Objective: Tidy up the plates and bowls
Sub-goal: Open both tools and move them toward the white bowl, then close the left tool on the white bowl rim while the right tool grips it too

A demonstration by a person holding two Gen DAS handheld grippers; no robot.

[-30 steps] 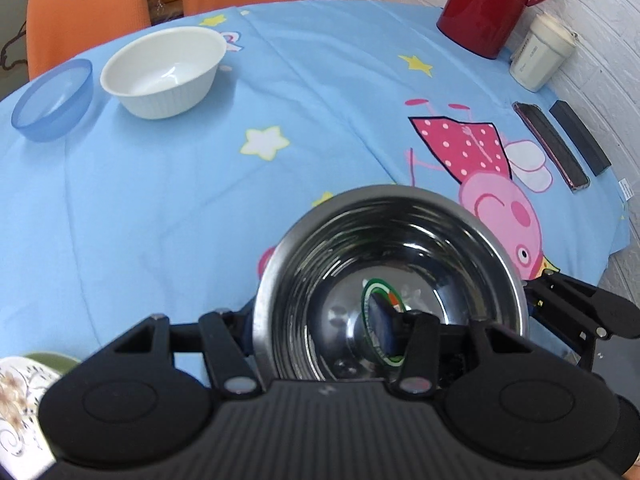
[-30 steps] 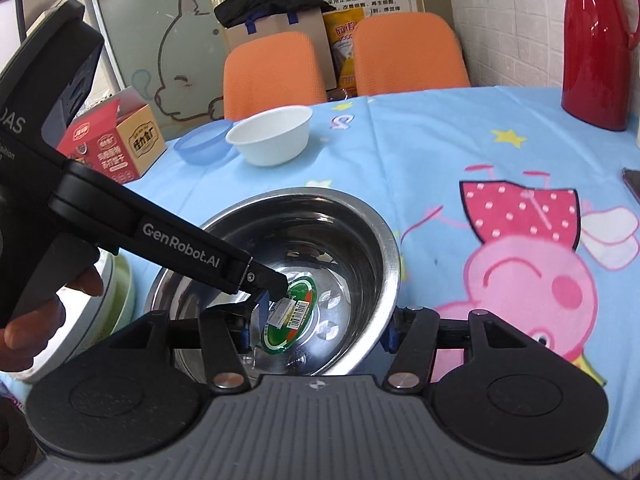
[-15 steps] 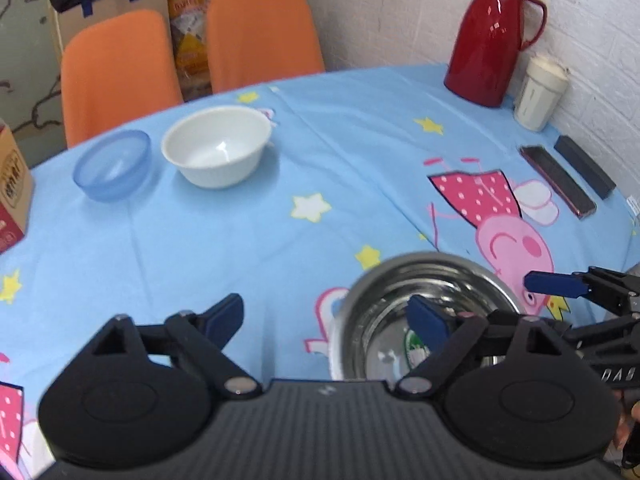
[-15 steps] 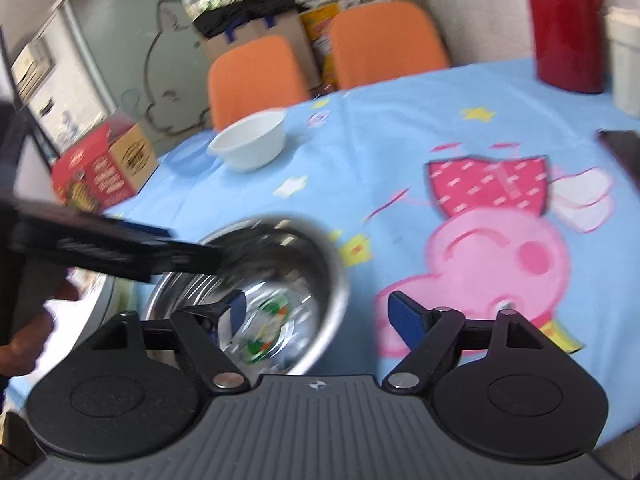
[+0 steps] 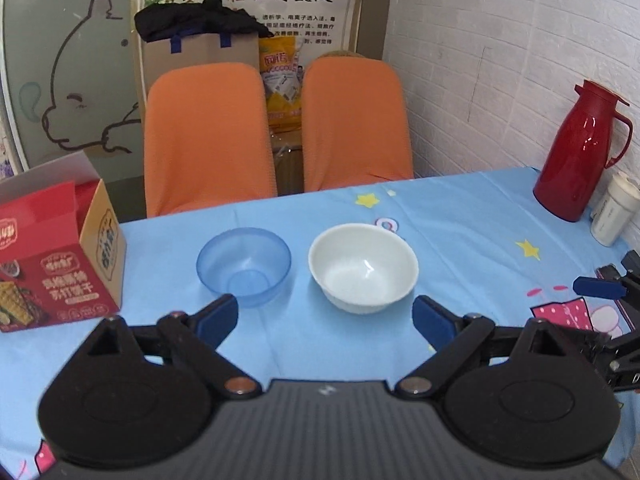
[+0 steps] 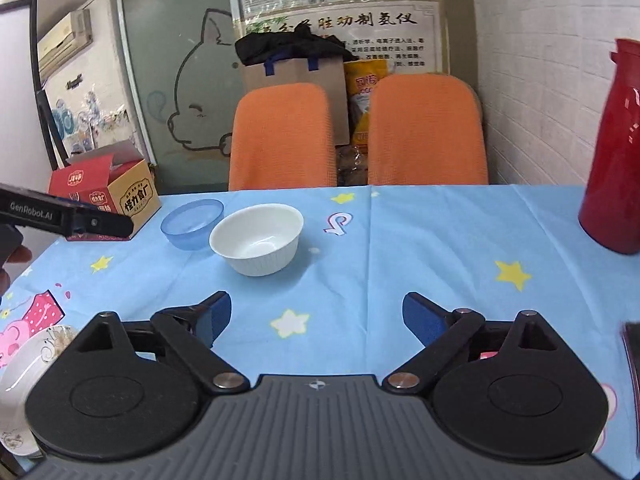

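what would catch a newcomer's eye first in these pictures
Probably the white bowl and the blue bowl, side by side on the bright blue cartoon tablecloth. Behind them stand two orange chairs, and a red jug sits by the wall on the right.

Both claws, the left claw (image 5: 325, 316) and the right claw (image 6: 316, 316), have released the steel bowl, opened wide and lifted away from it.

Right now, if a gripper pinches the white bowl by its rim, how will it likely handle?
The white bowl looks glazed and glossy, so its rim is probably slippery between pads. It looks ceramic: likely rigid, fairly heavy, chippable. Its narrow foot under a wide mouth suggests it may tip if pushed high.
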